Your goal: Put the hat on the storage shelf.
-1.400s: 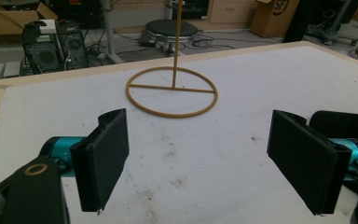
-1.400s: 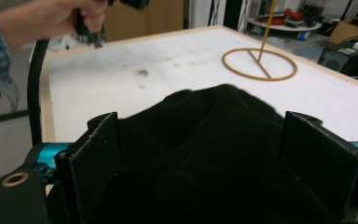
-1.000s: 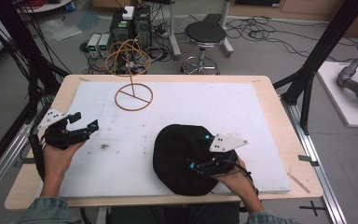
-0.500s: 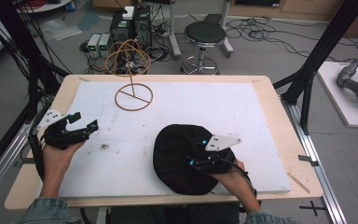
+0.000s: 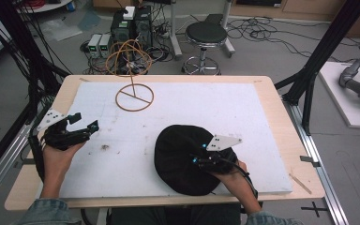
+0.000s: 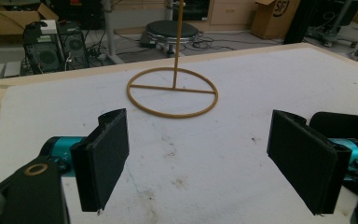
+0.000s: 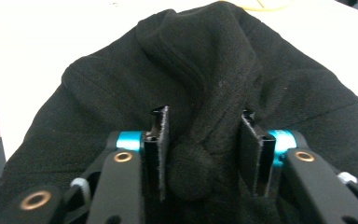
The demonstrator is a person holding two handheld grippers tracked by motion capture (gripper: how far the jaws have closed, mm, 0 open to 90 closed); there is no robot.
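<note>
White padding (image 5: 225,108) covers the table in the high view; a black hat (image 5: 183,159) is seen at lower centre, with the right gripper (image 5: 205,158) set on it. The left gripper (image 5: 82,127) is held at the left edge, well apart from the hat. A wire stand (image 6: 172,91) is seen upper centre in the left gripper view, beyond widely parted, empty jaws. In the right gripper view, a fold of hat (image 7: 205,140) is bracketed by half-parted jaws; full clamping cannot be told.
</note>
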